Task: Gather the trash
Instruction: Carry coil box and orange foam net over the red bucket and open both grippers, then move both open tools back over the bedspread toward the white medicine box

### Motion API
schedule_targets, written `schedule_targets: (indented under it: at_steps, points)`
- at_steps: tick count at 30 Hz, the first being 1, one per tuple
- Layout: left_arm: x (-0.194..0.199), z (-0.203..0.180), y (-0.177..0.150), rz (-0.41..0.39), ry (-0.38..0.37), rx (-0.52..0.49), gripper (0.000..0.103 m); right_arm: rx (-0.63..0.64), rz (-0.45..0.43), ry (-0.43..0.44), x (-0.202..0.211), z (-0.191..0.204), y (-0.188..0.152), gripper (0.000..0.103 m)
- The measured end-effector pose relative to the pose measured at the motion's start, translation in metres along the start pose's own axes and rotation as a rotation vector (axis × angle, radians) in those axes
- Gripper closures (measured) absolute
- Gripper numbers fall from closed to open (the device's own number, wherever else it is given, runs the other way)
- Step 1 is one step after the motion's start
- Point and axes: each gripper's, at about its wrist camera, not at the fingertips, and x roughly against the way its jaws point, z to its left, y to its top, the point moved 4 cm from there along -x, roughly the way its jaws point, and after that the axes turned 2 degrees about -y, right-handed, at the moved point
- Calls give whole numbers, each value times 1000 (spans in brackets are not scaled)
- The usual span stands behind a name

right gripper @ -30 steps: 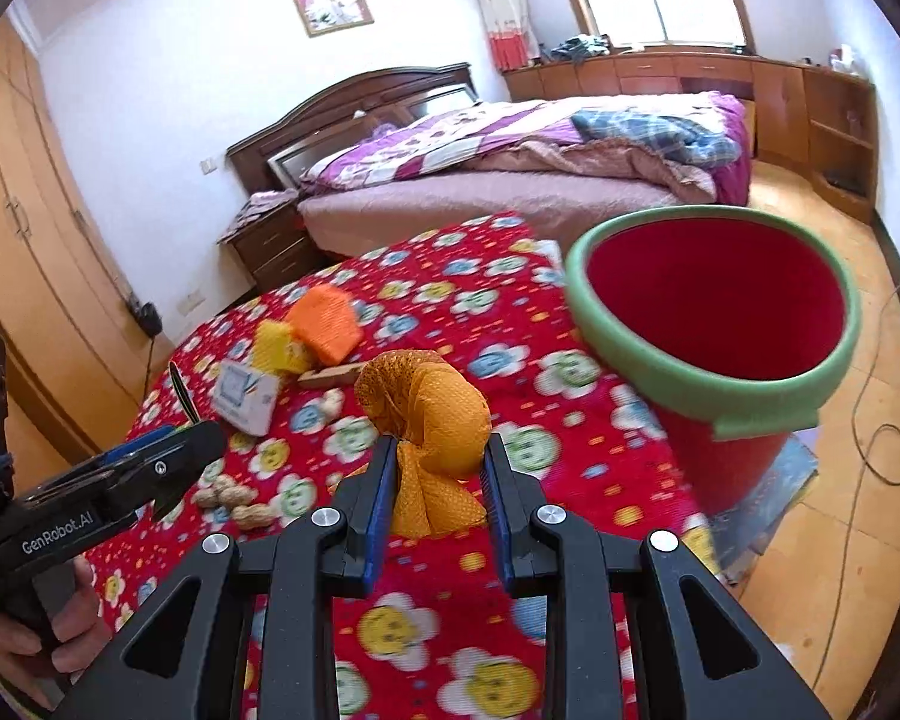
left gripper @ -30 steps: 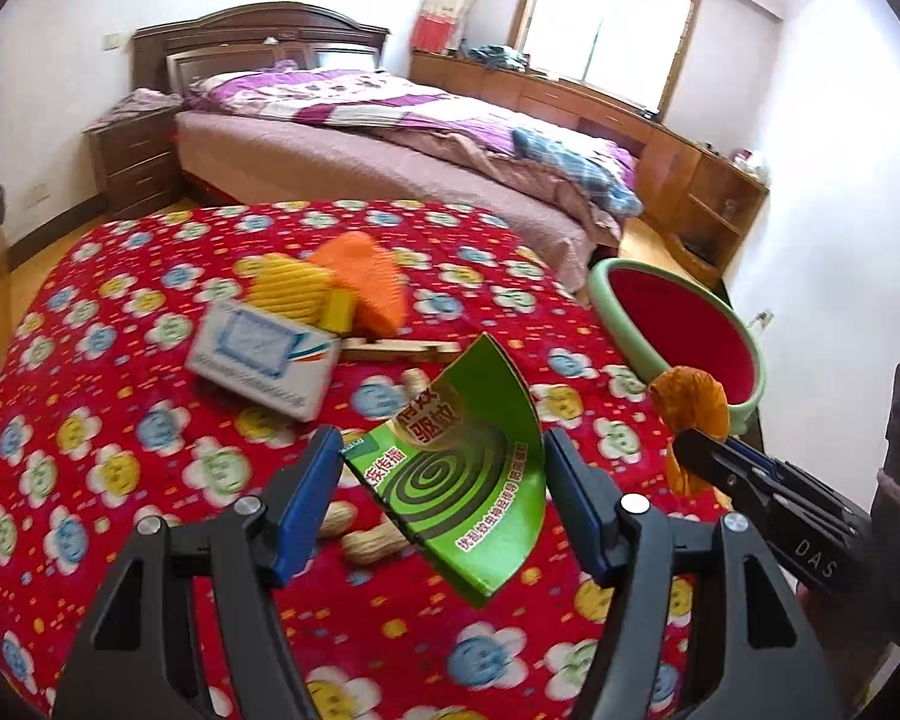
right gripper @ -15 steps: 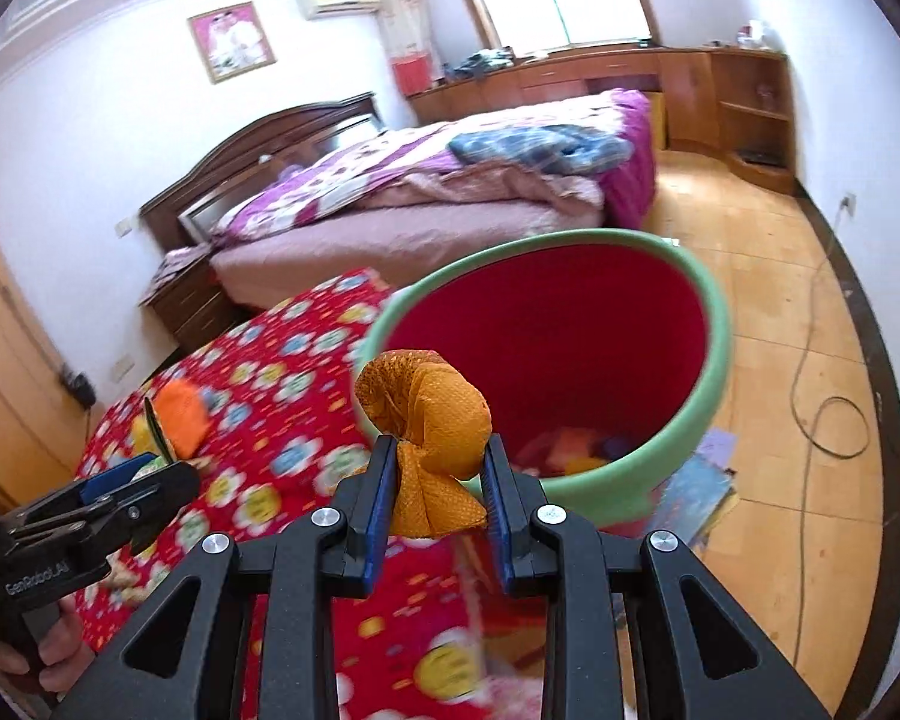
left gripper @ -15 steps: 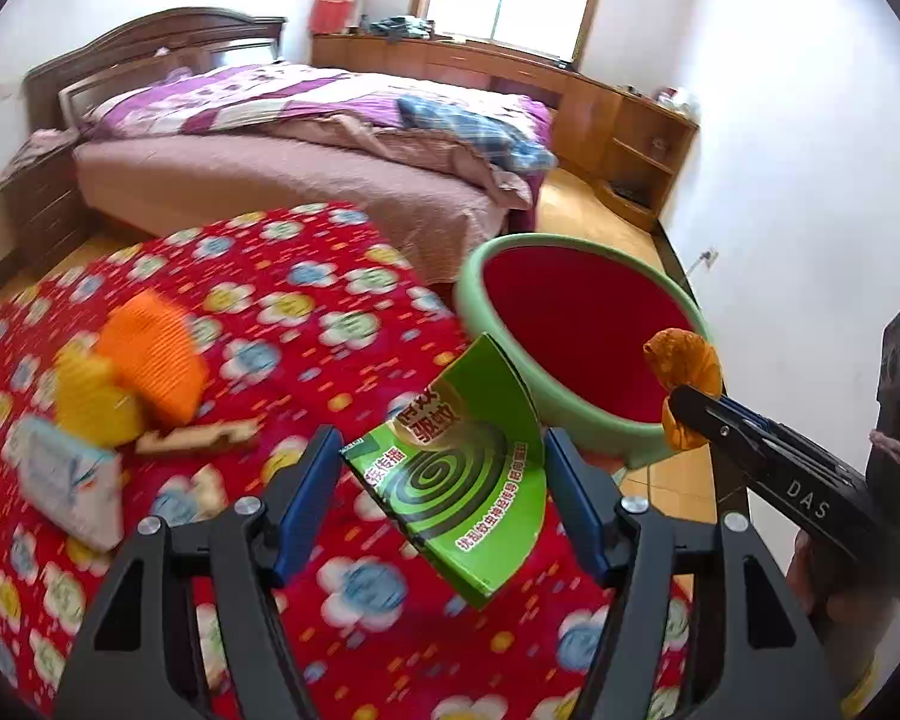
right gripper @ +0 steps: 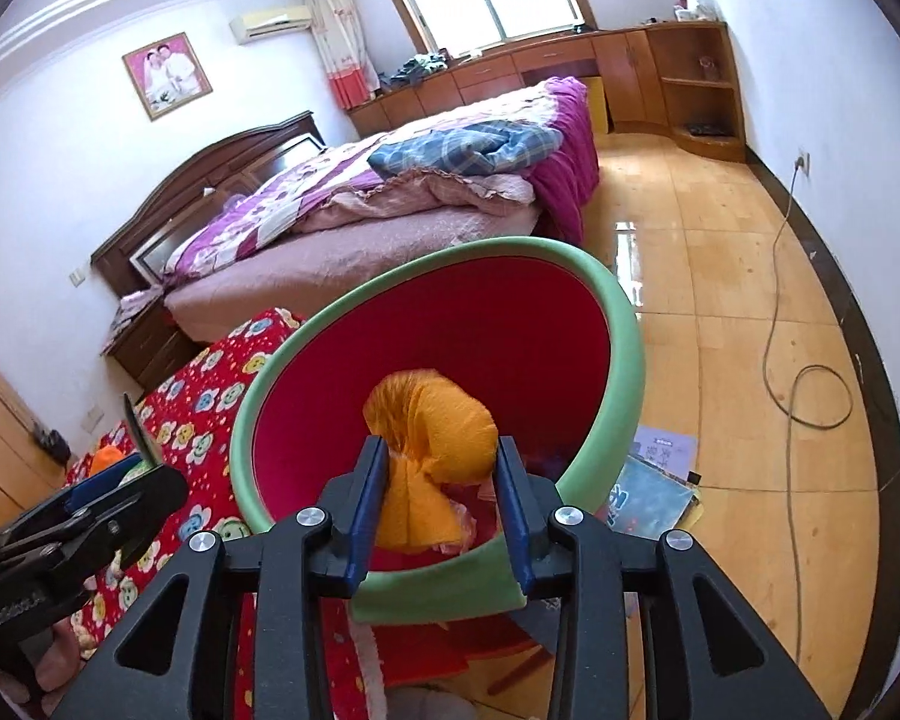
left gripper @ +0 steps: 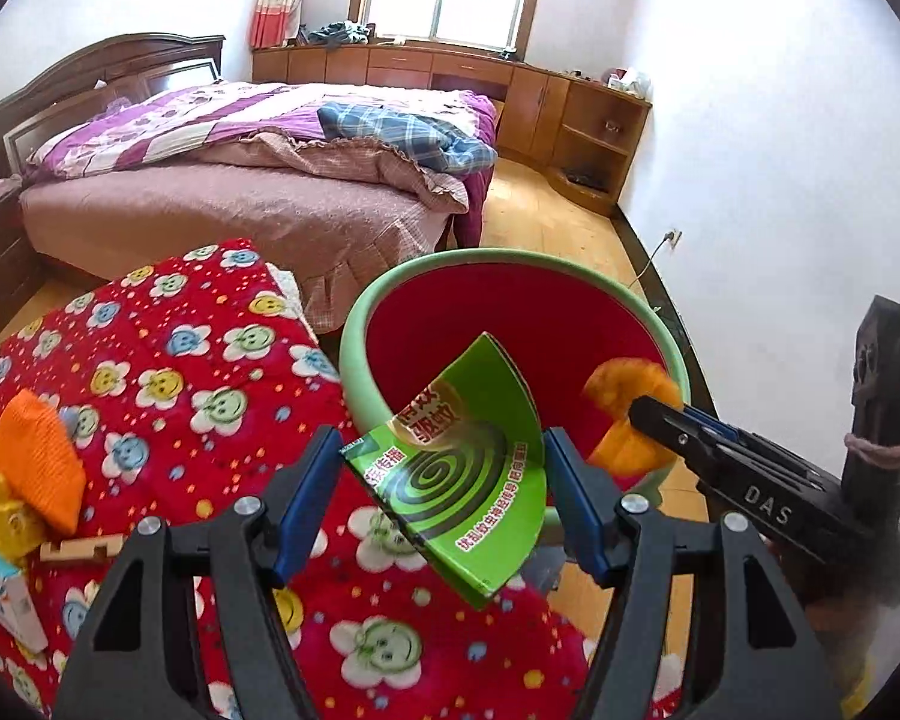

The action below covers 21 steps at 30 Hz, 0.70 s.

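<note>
- Left wrist view: the left gripper (left gripper: 441,495) clamps a green cardboard piece (left gripper: 459,474) at the near rim of the red bin (left gripper: 366,324). Judged best: carry it fully over the opening before letting go.
- Right wrist view: the right gripper (right gripper: 438,489), jaws opening, has the orange net wad (right gripper: 429,456) between them, over the bin's mouth; widening further should drop it inside.

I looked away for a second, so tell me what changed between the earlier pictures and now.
Both grippers swung from over the red flowered cover to the red bin. The right gripper now holds the orange mesh wad over the bin's mouth, and its jaws are opening. Unchanged: the left gripper still clamps the green mosquito-coil box, and the cover's leftover trash lies as before.
</note>
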Motion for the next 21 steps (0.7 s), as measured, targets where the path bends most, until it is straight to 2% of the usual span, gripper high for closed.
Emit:
schedule_targets:
  at_steps: [7, 14, 17, 21]
  points:
    - [-21, -2, 4, 23, -11, 1, 35, -20, -37, -3, 8, -8, 2, 66]
    - [-45, -4, 6, 76, -19, -2, 34, -36, -60, -20, 16, -10, -2, 60]
    - [-51, -3, 5, 97, -16, 12, 29, -45, -65, -24, 18, -14, -2, 60]
    - [-49, -2, 6, 76, -22, 29, 23, -56, -58, -26, 19, -17, -5, 60]
